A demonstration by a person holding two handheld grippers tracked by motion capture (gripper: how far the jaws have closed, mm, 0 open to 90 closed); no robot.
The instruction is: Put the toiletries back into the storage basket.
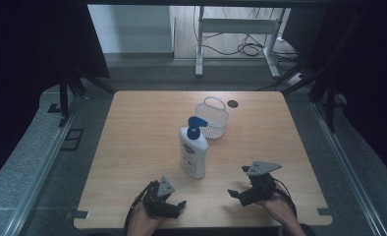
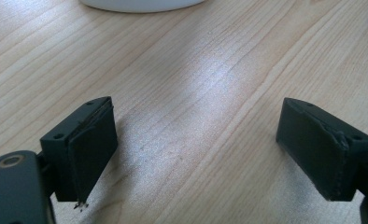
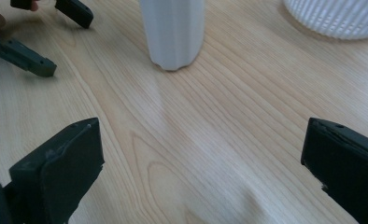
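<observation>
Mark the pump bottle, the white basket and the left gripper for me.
pump bottle (image 1: 193,152), high view, on its white labelled body.
white basket (image 1: 211,125), high view, on its mesh front wall.
left gripper (image 1: 174,206), high view, midway between its open fingertips.

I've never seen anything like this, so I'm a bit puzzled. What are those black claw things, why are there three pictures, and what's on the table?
Those claws are grippers, tools with two black jaws, and a person holds one in each hand. The big picture comes from a camera up high, looking down on the wooden table. There you see the left gripper and the right gripper near the bottom, with the person's hands behind them.

The other two pictures come from little cameras riding on the grippers, looking along their jaws. That is why the jaws look so large there.

On the table stands a white pump bottle with a blue top. Just behind it sits a small white basket with a handle.

Both grippers are open and hold nothing. The bottle stands between and ahead of them.
</observation>
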